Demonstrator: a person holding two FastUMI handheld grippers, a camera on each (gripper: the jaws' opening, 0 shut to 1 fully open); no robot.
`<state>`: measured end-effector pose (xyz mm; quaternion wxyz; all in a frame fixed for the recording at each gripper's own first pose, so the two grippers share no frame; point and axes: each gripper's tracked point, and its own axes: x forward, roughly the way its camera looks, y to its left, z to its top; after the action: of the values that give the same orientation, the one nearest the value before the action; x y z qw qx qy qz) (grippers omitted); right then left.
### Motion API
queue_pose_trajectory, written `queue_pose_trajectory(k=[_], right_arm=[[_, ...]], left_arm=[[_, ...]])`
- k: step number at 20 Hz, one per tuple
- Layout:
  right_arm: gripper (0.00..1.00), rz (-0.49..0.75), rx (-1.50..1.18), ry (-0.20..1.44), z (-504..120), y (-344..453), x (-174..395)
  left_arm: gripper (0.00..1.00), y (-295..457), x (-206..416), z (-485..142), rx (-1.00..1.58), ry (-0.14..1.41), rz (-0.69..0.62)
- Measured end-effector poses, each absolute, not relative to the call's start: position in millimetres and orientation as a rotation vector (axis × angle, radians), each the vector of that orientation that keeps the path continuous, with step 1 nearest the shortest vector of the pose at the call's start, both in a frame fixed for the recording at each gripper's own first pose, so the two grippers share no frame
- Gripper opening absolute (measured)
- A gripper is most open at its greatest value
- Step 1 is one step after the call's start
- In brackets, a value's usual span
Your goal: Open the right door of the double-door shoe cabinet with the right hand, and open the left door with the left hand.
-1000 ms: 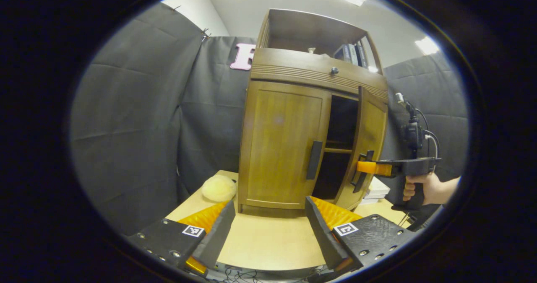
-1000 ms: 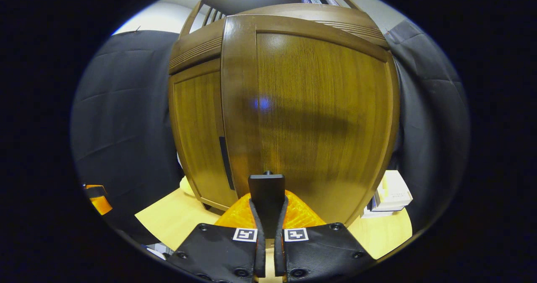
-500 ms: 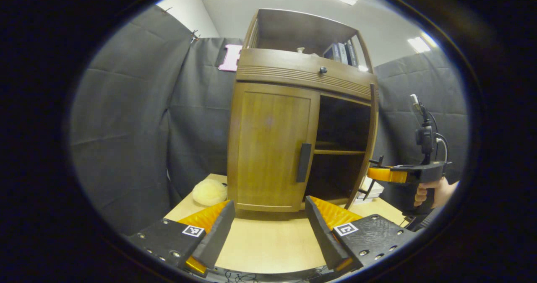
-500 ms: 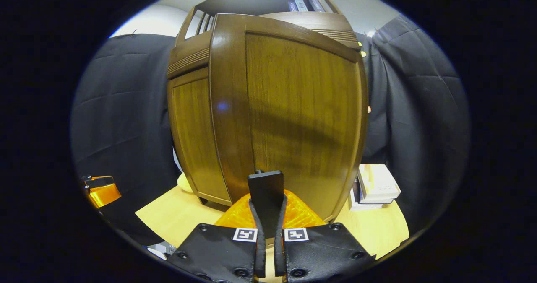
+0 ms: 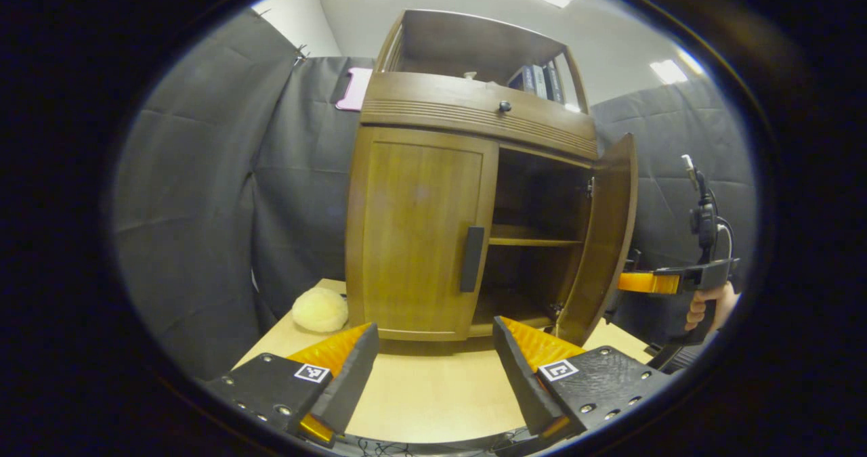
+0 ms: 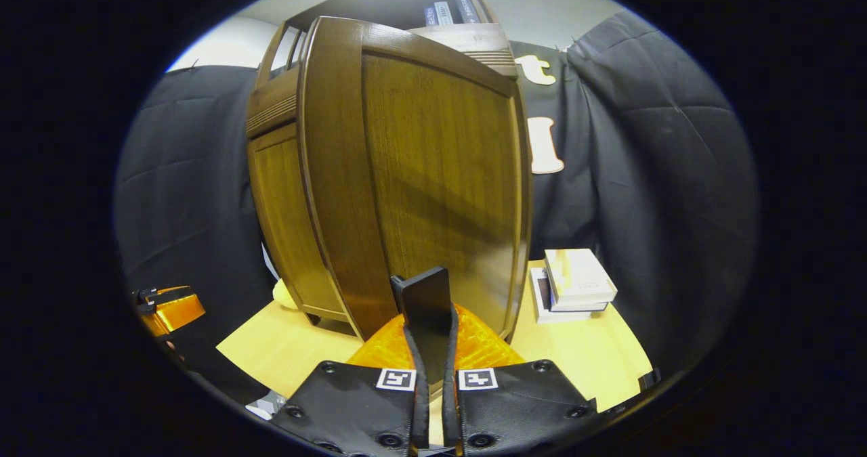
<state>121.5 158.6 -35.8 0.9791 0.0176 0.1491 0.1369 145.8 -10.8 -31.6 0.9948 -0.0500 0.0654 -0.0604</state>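
Left gripper view takes in the shoe cabinet [image 5: 474, 125] standing on a pale wooden table [image 5: 427, 389] — the biggest thing in sight. On the cabinet's front, the left door [image 5: 416, 233] is flat shut, its dark handle [image 5: 471, 258] upright along the inner edge. The right door [image 5: 603, 240] is swung wide out from the cabinet, showing a dark inside with one shelf [image 5: 532, 242]. Above the doors sits a drawer front with a small knob [image 5: 504, 106], and books [image 5: 538, 81] stand in the open top. Left of the cabinet's foot lies a yellow fluffy ball [image 5: 320, 310]. The left gripper [image 5: 433, 362] hovers over the table in front of the cabinet, fingers spread apart with nothing between them.

Beyond the open door's outer face, a hand [image 5: 704, 306] holds the right gripper [image 5: 640, 282]. In the right gripper view, the right gripper [image 6: 429, 328] is pinched on the right door's handle [image 6: 425, 308], both fingers pressed against it — the door panel fills the space just ahead. Right of the cabinet, a stack of white boxes [image 6: 576, 284] rests on the table.
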Motion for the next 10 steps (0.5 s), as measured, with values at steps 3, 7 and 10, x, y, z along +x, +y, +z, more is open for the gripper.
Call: queue_pose_trajectory(k=[3,7,10], right_arm=[[0.09,0.262,0.053,0.303,-33.3,158.1,120.6],[0.09,0.256,0.033,0.281,-32.4,153.0,122.7],[0.09,0.282,0.042,0.271,-33.9,141.7,122.5]], left_arm=[[0.96,-11.5,159.5,-35.6,-0.082,0.134,-0.133],[0.95,-17.7,173.8,-36.6,-0.092,0.145,-0.145],[0.96,-15.6,182.5,-38.4,-0.085,0.159,-0.143]])
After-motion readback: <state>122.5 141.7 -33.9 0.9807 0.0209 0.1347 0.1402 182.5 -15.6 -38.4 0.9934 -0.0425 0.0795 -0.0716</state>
